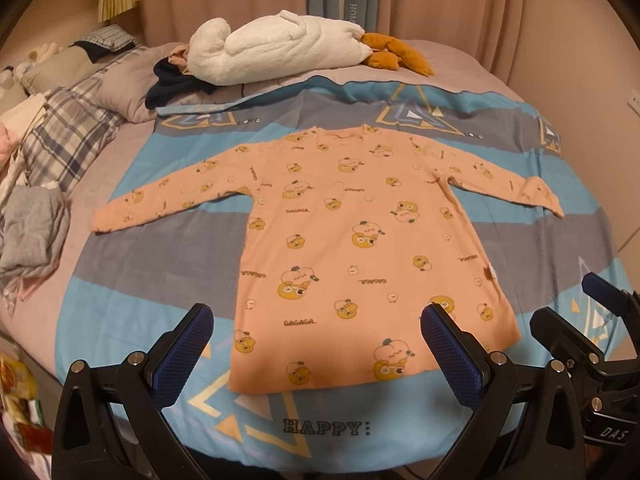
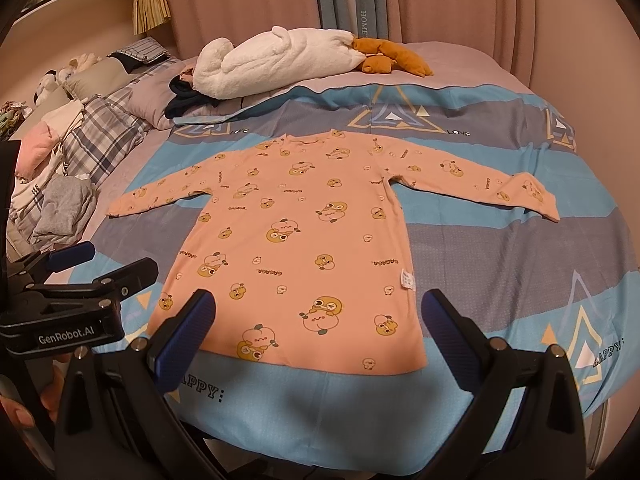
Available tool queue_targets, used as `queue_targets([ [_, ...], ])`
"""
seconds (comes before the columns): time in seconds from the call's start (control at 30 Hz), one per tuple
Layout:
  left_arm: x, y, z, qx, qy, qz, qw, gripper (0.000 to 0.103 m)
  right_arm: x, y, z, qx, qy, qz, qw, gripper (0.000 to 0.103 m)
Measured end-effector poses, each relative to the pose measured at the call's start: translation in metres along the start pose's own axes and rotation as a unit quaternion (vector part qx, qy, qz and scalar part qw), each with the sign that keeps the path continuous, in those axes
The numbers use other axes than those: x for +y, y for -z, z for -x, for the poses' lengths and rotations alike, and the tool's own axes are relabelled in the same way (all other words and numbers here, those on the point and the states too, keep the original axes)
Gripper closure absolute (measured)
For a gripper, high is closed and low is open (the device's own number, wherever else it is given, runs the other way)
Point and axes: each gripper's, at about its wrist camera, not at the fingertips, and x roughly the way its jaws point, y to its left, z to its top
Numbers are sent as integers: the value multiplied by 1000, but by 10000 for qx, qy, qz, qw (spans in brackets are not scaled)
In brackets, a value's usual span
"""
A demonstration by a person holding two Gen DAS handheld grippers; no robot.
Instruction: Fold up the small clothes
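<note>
A peach long-sleeved top is lying flat on the blue and grey bedspread, sleeves spread wide, hem toward the cameras. The left tongs and right tongs are both hovering spread wide above the hem, gripping nothing. A white plush toy, possibly a goose, is resting behind it

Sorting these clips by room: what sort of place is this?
Most likely a bedroom: a shirt lies flat on a quilt-covered bed, with pillows at one side and curtains behind.
</note>
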Motion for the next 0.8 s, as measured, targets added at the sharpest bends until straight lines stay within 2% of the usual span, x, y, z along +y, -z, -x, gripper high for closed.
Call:
queue_targets([
  [0.8,0,0,0,-5,-26,-23,10000,1,-1,-2,0,22,-5,-9,10000,0],
])
